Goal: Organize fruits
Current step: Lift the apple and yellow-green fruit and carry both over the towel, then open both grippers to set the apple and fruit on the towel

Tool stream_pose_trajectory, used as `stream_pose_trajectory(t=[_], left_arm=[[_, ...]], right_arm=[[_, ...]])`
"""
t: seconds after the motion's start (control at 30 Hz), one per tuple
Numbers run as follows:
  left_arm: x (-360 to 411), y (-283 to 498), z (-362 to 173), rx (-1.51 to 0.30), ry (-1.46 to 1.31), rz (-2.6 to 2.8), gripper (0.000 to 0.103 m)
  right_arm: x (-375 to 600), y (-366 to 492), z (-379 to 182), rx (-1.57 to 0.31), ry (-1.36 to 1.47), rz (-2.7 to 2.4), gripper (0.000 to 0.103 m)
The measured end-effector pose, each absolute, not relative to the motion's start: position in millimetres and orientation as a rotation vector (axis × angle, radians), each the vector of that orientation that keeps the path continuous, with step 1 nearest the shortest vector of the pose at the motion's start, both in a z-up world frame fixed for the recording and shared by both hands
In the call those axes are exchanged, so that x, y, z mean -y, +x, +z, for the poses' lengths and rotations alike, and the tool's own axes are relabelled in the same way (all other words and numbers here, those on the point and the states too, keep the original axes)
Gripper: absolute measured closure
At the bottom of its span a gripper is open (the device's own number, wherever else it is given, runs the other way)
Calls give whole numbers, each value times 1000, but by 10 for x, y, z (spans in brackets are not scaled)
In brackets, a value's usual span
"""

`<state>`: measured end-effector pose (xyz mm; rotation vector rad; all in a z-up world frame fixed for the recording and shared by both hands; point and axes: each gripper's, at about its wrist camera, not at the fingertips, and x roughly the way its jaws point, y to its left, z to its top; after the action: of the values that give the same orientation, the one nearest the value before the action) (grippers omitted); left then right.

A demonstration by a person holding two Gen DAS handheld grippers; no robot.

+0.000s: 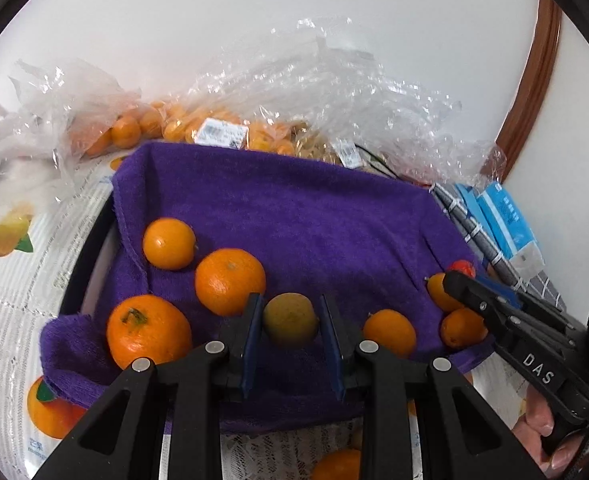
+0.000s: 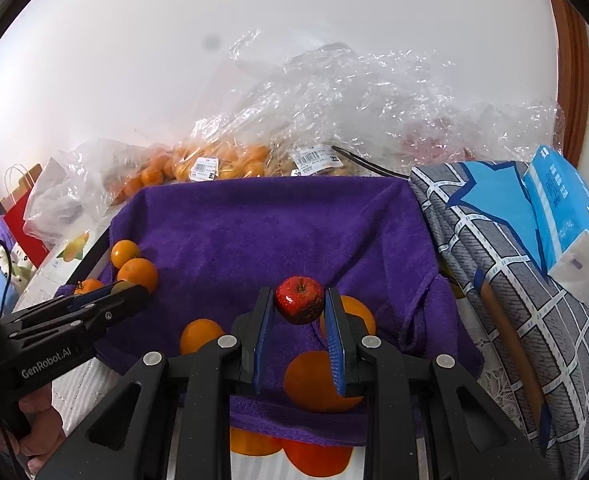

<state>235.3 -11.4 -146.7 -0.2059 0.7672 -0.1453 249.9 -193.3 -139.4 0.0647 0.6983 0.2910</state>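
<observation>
A purple towel (image 1: pixel 294 216) lies spread over a tray, with several oranges on it, such as one (image 1: pixel 229 281) near the left side. My left gripper (image 1: pixel 290 320) is shut on a small yellow-green fruit (image 1: pixel 290 319), held just above the towel's front part. My right gripper (image 2: pixel 299 308) is shut on a small red apple (image 2: pixel 299 299) above the towel (image 2: pixel 278 224), with oranges (image 2: pixel 318 380) beneath it. Each gripper shows in the other's view: the right one (image 1: pixel 458 280) at the right, the left one (image 2: pixel 134 294) at the left.
Clear plastic bags of small oranges (image 1: pixel 214 128) and crumpled wrap (image 2: pixel 334 92) line the back by the white wall. A grey checked cloth (image 2: pixel 506 288) and a blue tissue pack (image 2: pixel 566 216) sit to the right. A fruit-printed tablecloth (image 1: pixel 18 264) covers the left.
</observation>
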Motion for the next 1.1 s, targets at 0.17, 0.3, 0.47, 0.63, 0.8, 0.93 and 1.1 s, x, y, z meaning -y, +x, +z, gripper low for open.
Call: stream_pose_trajectory(t=[0.17, 0.3, 0.47, 0.63, 0.8, 0.93, 1.1], left_arm=[[117, 2351, -1465, -763, -212, -142, 76], [104, 2358, -1468, -766, -218, -135, 76], [106, 2363, -1466, -768, -215, -137, 76], [107, 2371, -1466, -766, -215, -135, 76], [83, 2370, -1460, -767, -241, -144, 76], [75, 2365, -1457, -771, -251, -156, 74], [53, 2358, -1442, -766, -274, -168, 72]], right_arm=[[1903, 2468, -1401, -684, 49, 290, 78], [1883, 2457, -1402, -683, 43, 287, 78], [1863, 2460, -1425, -694, 42, 292, 78], [1810, 2454, -1458, -702, 27, 300, 78], [1811, 2451, -1465, -701, 26, 296, 78], [1816, 2460, -1470, -702, 27, 296, 78], [1814, 2457, -1473, -701, 26, 296, 78]])
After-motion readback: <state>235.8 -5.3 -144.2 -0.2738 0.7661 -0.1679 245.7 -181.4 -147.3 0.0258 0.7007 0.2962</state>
